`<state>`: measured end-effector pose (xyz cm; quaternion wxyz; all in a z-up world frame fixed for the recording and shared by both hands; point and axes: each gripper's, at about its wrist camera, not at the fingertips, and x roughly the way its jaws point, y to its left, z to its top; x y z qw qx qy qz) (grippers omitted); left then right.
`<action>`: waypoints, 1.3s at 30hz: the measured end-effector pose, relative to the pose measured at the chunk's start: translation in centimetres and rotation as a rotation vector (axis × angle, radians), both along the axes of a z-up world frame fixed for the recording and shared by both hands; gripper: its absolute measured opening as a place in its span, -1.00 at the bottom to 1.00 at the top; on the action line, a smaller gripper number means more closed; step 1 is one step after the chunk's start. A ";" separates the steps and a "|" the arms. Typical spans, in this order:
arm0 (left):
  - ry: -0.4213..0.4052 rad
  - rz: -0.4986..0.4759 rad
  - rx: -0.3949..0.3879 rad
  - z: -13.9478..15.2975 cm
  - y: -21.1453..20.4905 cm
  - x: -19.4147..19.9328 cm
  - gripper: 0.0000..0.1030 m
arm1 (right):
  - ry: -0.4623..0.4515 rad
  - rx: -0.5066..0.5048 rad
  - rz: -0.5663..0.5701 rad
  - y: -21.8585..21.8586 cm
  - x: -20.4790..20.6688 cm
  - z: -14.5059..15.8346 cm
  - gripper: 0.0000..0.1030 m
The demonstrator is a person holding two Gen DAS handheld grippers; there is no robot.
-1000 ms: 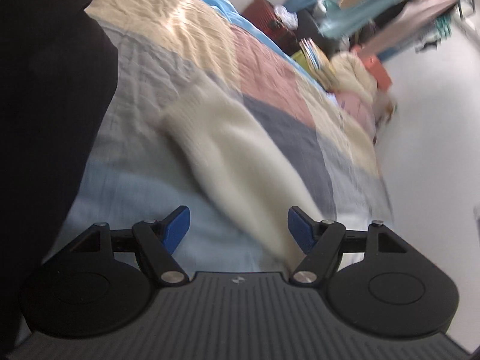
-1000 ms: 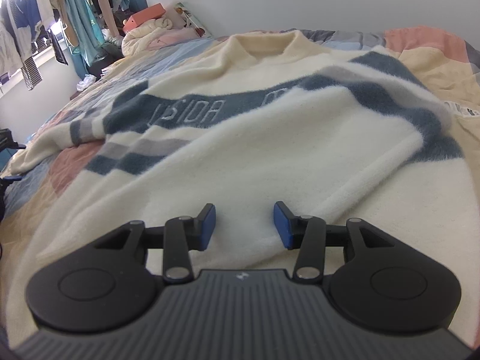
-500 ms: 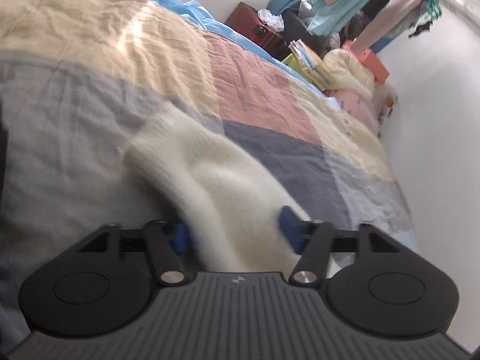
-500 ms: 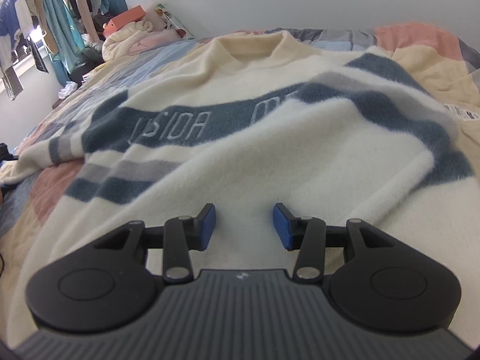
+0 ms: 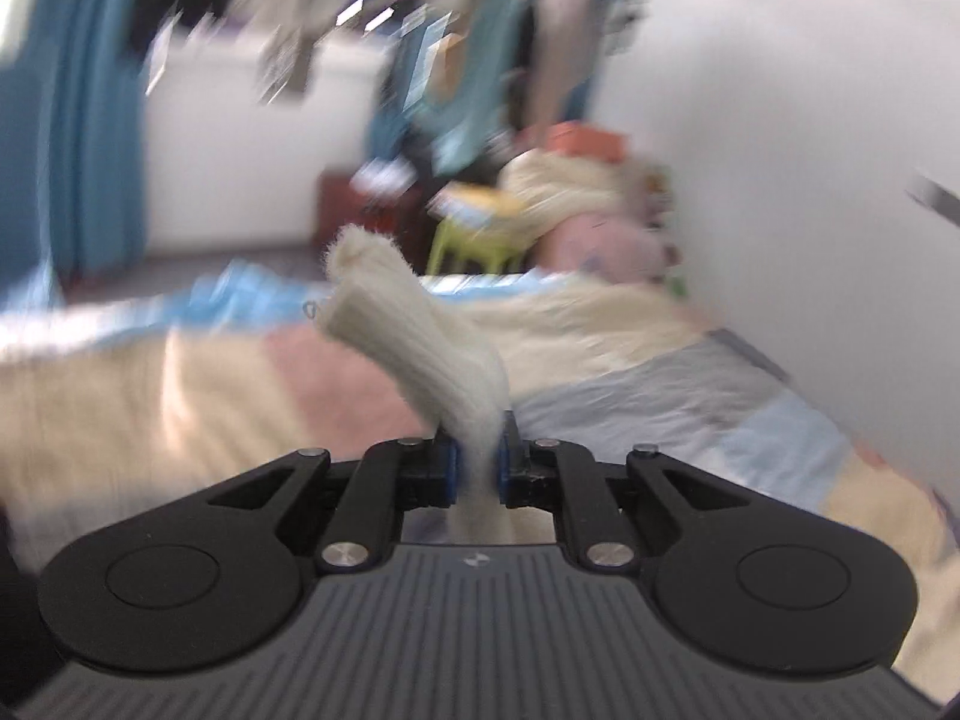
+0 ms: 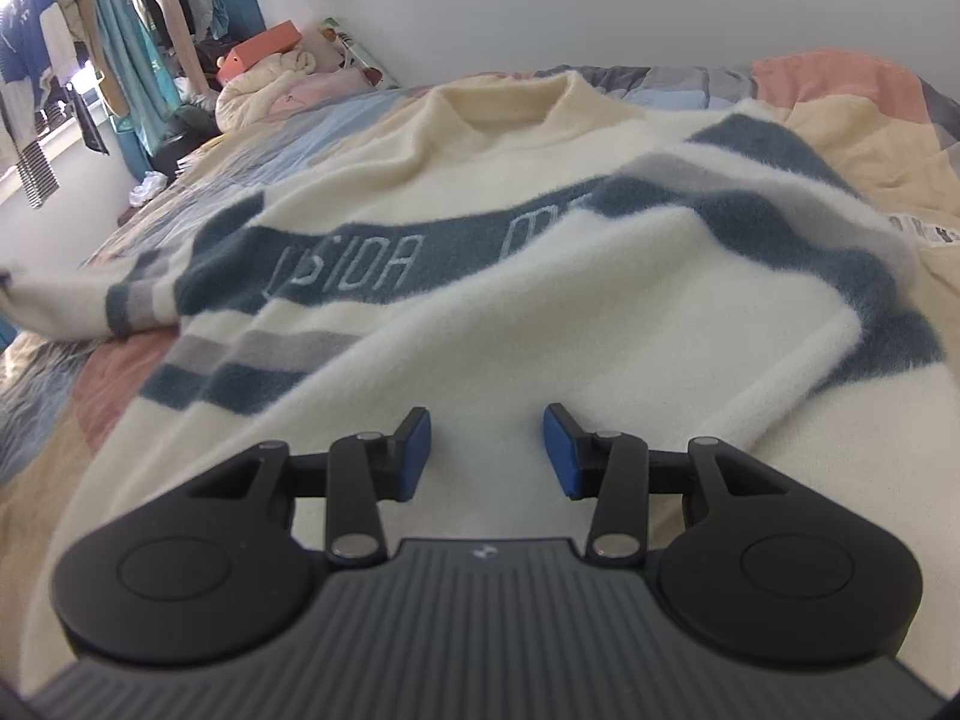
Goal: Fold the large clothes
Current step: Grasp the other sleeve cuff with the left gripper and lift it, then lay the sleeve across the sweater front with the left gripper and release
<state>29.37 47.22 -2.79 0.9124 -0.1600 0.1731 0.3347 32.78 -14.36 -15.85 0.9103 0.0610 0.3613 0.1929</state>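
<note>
A bedroom with a bed [image 6: 840,138] covered by a patchwork quilt of peach, pink, grey and pale blue squares. Plain white walls [image 6: 600,0] rise behind the bed. Beyond its far end, clothes [image 6: 120,30] hang on a rail beside a bright window [image 6: 12,6] and blue curtains [image 5: 90,150].

Home bedroom: bed w/ patchwork quilt [image 6: 840,138], clothes on hanging rack [image 6: 120,30], curtain [image 5: 78,138].
</note>
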 end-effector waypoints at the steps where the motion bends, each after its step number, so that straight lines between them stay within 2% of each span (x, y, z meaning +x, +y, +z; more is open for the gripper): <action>1: 0.001 -0.030 0.031 1.6 -1.3 -0.1 -0.73 | 0.001 0.007 0.000 -0.2 -0.2 0.1 -0.15; 5: 0.015 -0.115 0.112 6.8 -6.5 -0.2 -0.73 | -0.006 0.023 0.014 -1.5 -1.3 0.9 -0.13; 9: -0.008 -0.184 0.182 10.1 -12.8 -0.9 -0.73 | -0.016 0.092 -0.014 -4.1 -2.7 1.8 -0.12; 14: -0.001 -0.345 0.289 11.5 -23.0 -1.7 -0.73 | -0.019 0.172 -0.059 -6.6 -3.8 2.4 -0.10; 19: -0.014 -0.528 0.328 11.2 -33.1 -2.8 -0.79 | -0.016 0.275 -0.114 -9.0 -4.5 3.0 -0.10; 22: -0.019 -0.595 0.337 10.1 -38.4 -3.1 -0.81 | -0.006 0.357 -0.185 -11.6 -5.0 3.1 -0.08; 26: -0.031 -0.673 0.288 7.4 -44.5 -3.6 -0.82 | 0.021 0.504 -0.286 -15.2 -6.0 2.7 -0.08; 29: -0.030 -0.729 0.227 4.5 -48.5 -4.0 -0.82 | 0.011 0.558 -0.323 -17.3 -6.9 2.8 -0.08; 33: 0.015 -0.780 0.197 -0.5 -53.9 -4.6 -0.82 | -0.050 0.535 -0.359 -18.7 -7.8 3.6 -0.08; 36: 0.020 -0.805 0.122 -3.8 -55.8 -5.0 -0.82 | -0.069 0.536 -0.374 -19.6 -8.2 3.7 -0.08; 39: 0.062 -0.833 0.096 -6.6 -56.9 -4.6 -0.82 | -0.073 0.535 -0.385 -20.2 -8.2 3.5 -0.08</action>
